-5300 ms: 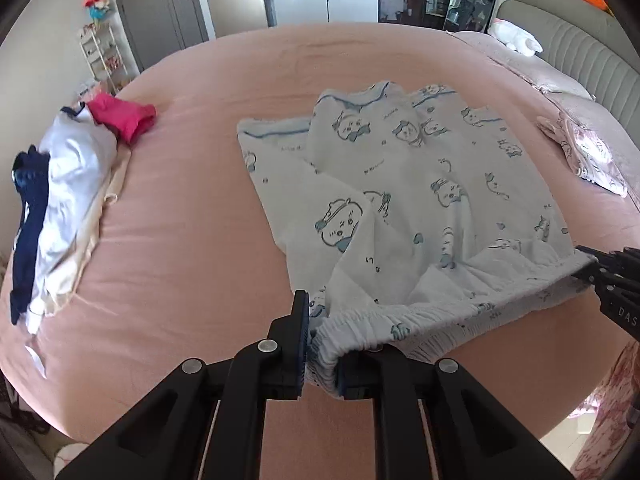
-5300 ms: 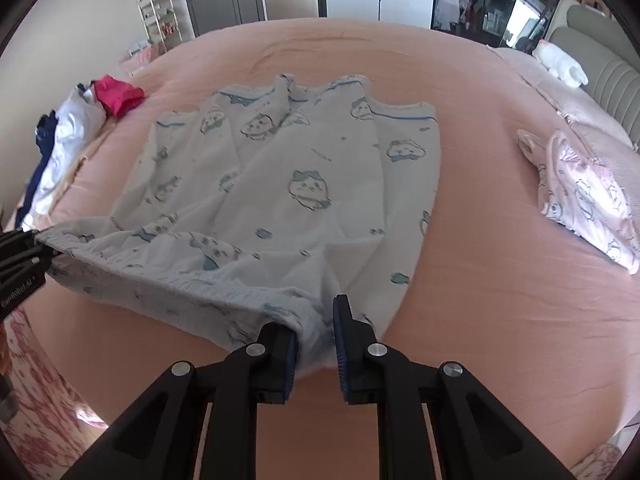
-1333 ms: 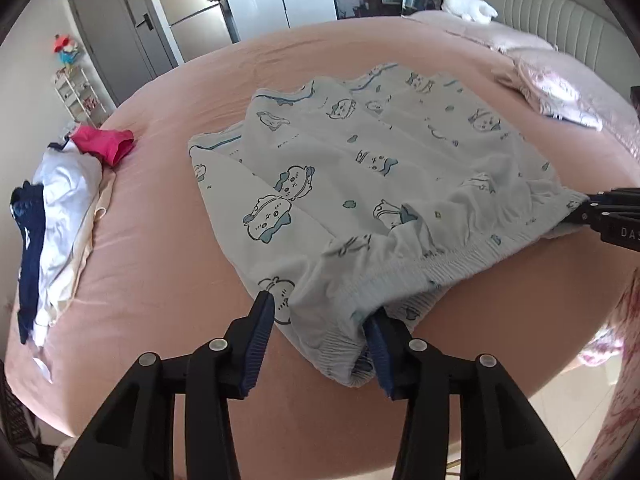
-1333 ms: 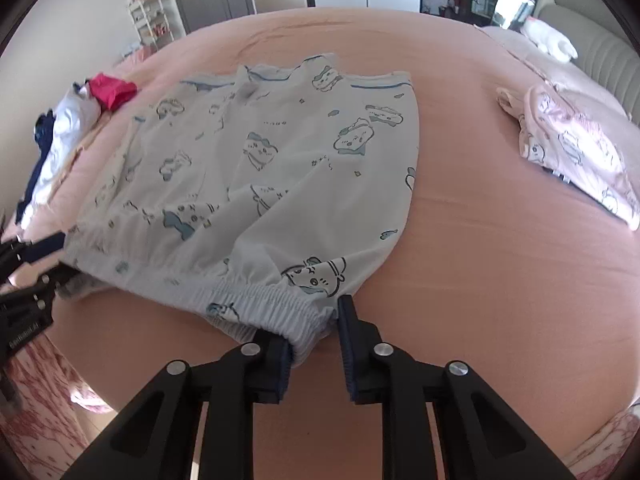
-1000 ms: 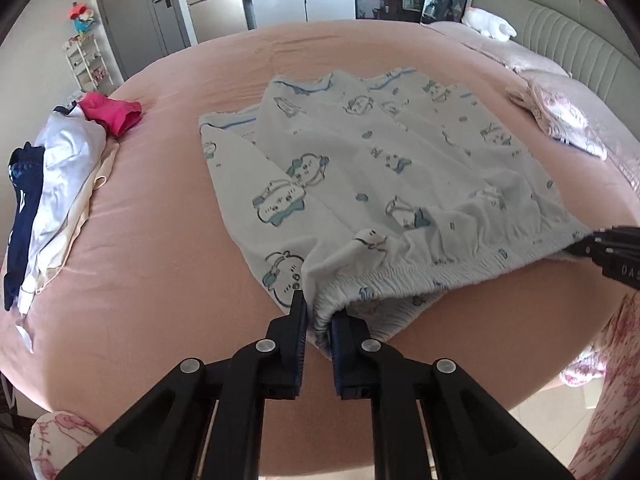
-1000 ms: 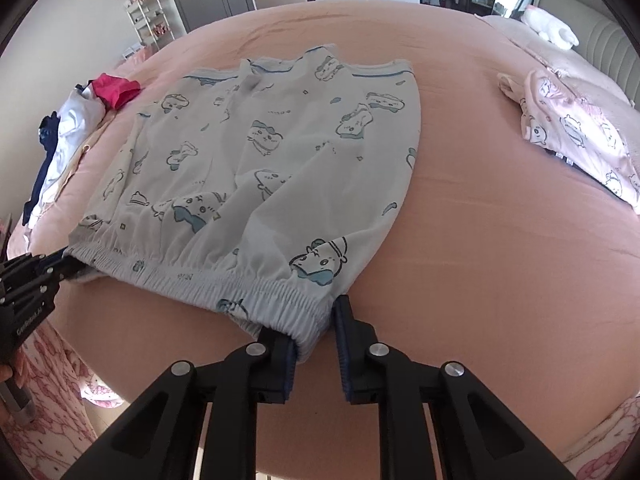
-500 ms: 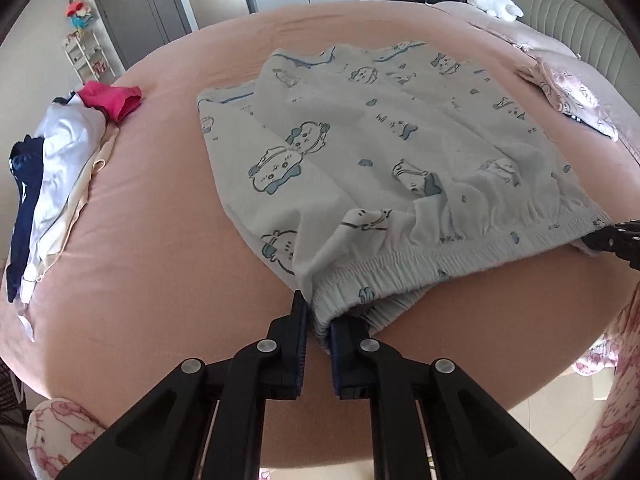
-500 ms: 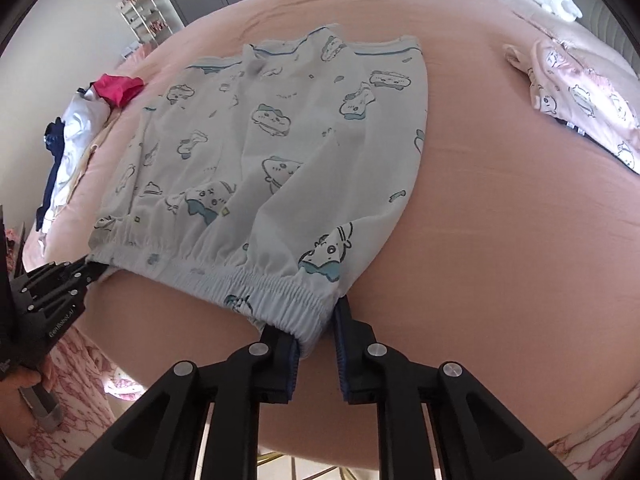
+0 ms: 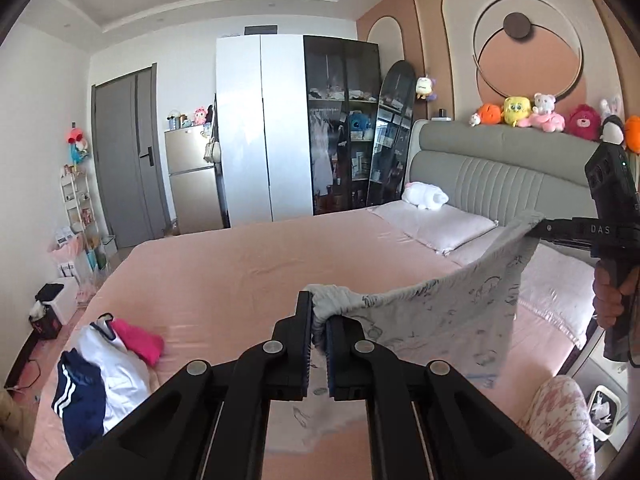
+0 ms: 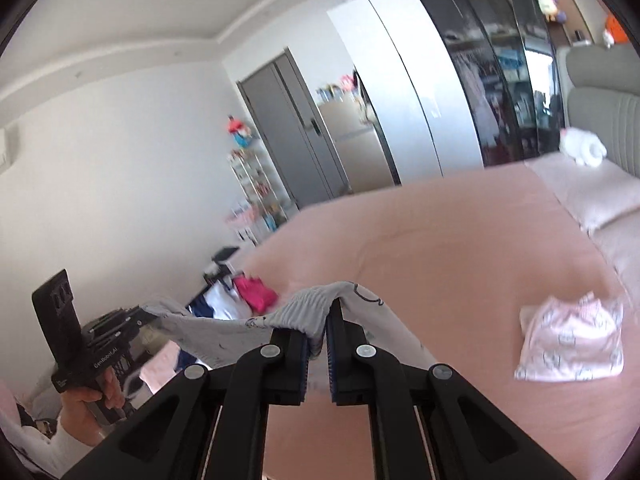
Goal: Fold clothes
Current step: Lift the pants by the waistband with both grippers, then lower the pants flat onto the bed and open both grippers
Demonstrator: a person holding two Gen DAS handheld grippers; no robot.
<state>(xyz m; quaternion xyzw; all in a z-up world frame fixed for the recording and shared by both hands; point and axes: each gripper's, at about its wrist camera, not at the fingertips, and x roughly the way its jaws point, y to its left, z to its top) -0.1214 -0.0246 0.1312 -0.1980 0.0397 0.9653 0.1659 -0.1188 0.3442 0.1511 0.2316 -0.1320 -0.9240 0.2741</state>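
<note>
A: Over the pink bed (image 9: 224, 264), up in the air: white shorts with little cartoon faces (image 9: 436, 312). Waistband on top, stretched side to side. Legs hanging straight down.

B: Held how?

A: Left gripper (image 9: 319, 344) pinched tight on one waistband corner. Right gripper (image 10: 318, 350) pinched tight on the other.

B: Could go wrong?

A: Maybe. Only thin bits of cloth in the jaws. Could slip out with a hard shake. Could land bunched up, too, if lowered crooked.
</note>
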